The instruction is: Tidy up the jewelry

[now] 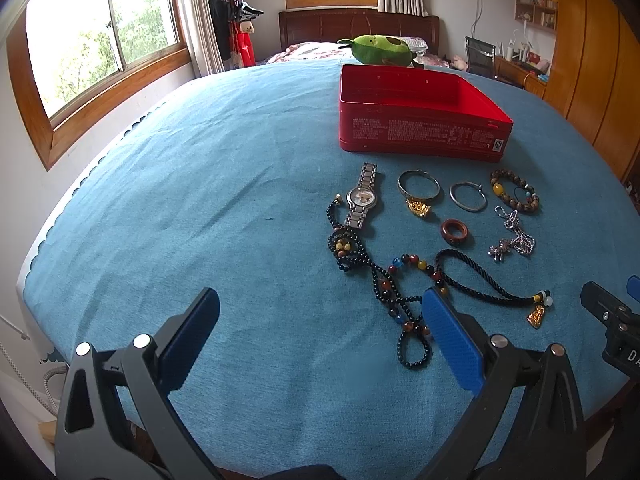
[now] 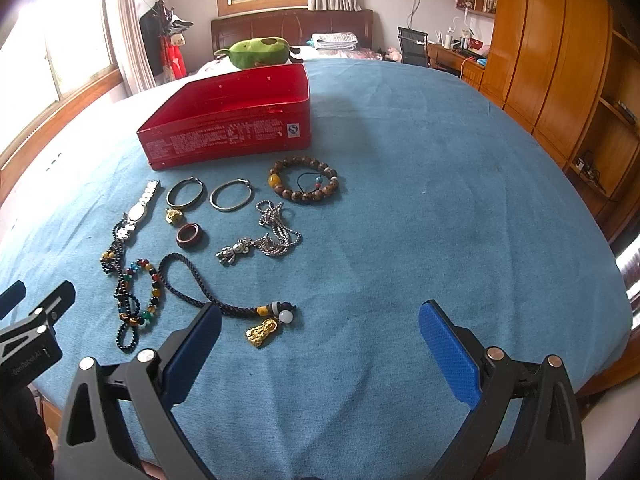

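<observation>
An open red tin box (image 1: 420, 124) (image 2: 232, 128) stands on a blue cloth. In front of it lie a silver watch (image 1: 361, 197) (image 2: 140, 208), a gold bangle with charm (image 1: 418, 188) (image 2: 184, 196), a silver bangle (image 1: 467, 197) (image 2: 231, 196), a wooden bead bracelet (image 1: 516, 191) (image 2: 304, 178), a brown ring (image 1: 455, 232) (image 2: 189, 236), a silver chain (image 1: 512, 236) (image 2: 264, 236), a long bead necklace (image 1: 384, 280) (image 2: 128, 292) and a black cord with gold pendant (image 1: 492, 284) (image 2: 224, 304). My left gripper (image 1: 320, 320) and right gripper (image 2: 320, 336) are open and empty, above the cloth's near side.
The blue cloth (image 1: 220, 200) (image 2: 440, 200) covers a table. A green avocado plush (image 1: 376, 50) (image 2: 260, 52) lies behind the box. Wooden wardrobes (image 2: 560, 60) stand at the right, windows (image 1: 100, 40) at the left.
</observation>
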The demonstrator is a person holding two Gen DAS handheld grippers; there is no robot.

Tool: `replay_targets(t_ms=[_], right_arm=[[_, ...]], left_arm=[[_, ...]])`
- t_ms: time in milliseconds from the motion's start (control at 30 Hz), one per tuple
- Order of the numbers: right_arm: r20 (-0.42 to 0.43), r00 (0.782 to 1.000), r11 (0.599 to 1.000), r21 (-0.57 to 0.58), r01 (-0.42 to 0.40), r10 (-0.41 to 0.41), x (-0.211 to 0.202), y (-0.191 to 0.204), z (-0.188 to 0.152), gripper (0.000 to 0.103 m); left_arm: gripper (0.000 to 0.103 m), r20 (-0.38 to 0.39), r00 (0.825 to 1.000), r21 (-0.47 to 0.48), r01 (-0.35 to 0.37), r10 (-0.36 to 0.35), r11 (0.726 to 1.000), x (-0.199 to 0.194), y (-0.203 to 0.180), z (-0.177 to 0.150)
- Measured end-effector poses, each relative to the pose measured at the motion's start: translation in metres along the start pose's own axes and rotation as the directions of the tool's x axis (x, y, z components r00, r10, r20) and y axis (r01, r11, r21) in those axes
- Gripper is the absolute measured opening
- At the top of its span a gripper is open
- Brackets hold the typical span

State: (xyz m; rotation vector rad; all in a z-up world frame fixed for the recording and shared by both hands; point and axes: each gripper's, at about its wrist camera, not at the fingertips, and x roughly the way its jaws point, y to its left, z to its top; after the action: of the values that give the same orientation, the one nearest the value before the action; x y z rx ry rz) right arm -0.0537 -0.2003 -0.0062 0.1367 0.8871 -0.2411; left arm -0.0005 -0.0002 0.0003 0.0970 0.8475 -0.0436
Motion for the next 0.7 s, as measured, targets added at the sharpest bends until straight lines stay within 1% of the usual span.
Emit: replay_targets(t_ms=[700], right_arm=[[0.001, 1.0, 1.0, -0.003, -0.005, 0.005, -0.0007, 0.0019, 0.0008, 0.099]], left_arm=[[0.1, 0.002, 1.0, 0.001, -0.001, 0.001, 1.0, -0.0003, -0.0002, -0.0002]])
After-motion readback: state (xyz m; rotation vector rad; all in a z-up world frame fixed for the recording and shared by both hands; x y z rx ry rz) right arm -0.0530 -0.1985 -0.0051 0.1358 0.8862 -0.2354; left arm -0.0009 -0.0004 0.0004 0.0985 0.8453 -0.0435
